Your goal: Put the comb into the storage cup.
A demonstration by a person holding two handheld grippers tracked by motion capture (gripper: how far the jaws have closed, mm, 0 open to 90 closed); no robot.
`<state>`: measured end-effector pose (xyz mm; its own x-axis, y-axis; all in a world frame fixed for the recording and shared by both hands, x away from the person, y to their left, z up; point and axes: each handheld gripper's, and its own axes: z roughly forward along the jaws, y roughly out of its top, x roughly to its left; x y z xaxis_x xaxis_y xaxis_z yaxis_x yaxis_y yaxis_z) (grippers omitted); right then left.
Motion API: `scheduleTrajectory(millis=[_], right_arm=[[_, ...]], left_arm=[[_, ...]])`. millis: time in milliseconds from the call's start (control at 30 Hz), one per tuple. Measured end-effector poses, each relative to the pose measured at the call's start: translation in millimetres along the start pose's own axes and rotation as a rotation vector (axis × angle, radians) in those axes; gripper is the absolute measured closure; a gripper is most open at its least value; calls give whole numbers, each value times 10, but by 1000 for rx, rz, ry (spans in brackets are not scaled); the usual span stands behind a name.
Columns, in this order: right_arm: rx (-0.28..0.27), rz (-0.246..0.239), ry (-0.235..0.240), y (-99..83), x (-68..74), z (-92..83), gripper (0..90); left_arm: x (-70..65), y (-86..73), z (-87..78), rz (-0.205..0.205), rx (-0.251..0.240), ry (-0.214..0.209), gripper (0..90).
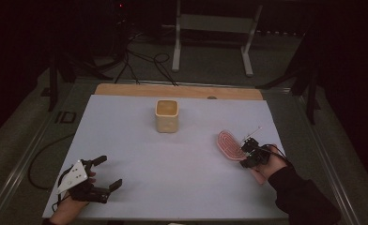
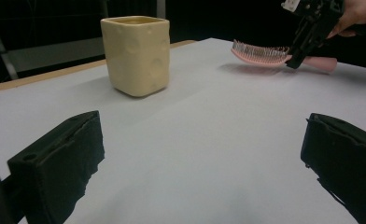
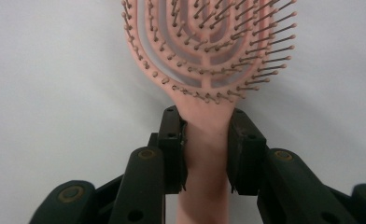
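Right claw [image 3: 204, 140] clamped on the neck of one pink hairbrush [image 3: 204, 46], both jaws pressed against the handle just below the bristled head. Seen in the high view at right of centre [image 1: 253, 152], with the hairbrush [image 1: 229, 144] head stretching up and to the left over the white surface [image 1: 172, 159], bristles up. From the left gripper view, same hairbrush [image 2: 260, 53] at upper right, held just clear of the surface, a shadow beneath the head.

Left claw [image 1: 108, 172] at lower left of the high view, jaws spread wide, nothing between them, resting low on the surface. Wide gap between both black jaws in the left gripper view [image 2: 202, 158], bare surface between.

Counted: two claws, one hairbrush, one container. One cream square cup [image 1: 166, 115] upright at upper centre of the high view, well apart from both claws; upper left in the left gripper view [image 2: 135, 53]. Contents of the cup not discernible.
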<state>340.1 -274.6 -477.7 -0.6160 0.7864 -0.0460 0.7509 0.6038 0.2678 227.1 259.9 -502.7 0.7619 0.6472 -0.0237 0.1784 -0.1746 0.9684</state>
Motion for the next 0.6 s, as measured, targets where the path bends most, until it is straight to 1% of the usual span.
scheduleTrajectory(millis=[33, 67, 133, 167, 200, 267, 300, 400, 500, 533, 567, 600], right_arm=[[-17, 2, -2, 3, 9, -10, 706], [-24, 1, 6, 7, 17, -17, 706], [-49, -2, -1, 15, 40, -33, 706], [-48, -8, 8, 22, 53, -40, 706], [-68, -5, 15, 25, 62, -49, 706], [-78, -19, 17, 41, 93, -67, 706], [-94, -19, 15, 48, 104, -79, 706], [-118, -32, 35, 77, 140, -112, 706], [-156, -38, 45, 115, 183, -142, 706], [-168, -47, 45, 130, 199, -157, 706], [-185, -42, 49, 145, 212, -171, 706], [-195, -47, 54, 163, 220, -184, 706]], left_arm=[[0, 1, -1, 0, -1, 1, 0], [0, 1, -1, -1, -2, 1, 0], [0, 0, -3, -1, -1, 2, 0], [0, 0, -3, -1, -1, 2, 0], [-2, 0, -2, -1, -2, 2, 0], [-2, 1, -1, -1, -2, 1, 0], [-1, 1, -1, 1, -1, 1, 0], [0, 0, -1, 0, 0, 1, 0], [-1, 0, -1, 1, 0, 1, 0], [-1, 0, -1, 0, -1, 0, 0], [-1, 0, -1, 1, -1, 0, 0], [0, 0, -1, 0, -1, 0, 0]])
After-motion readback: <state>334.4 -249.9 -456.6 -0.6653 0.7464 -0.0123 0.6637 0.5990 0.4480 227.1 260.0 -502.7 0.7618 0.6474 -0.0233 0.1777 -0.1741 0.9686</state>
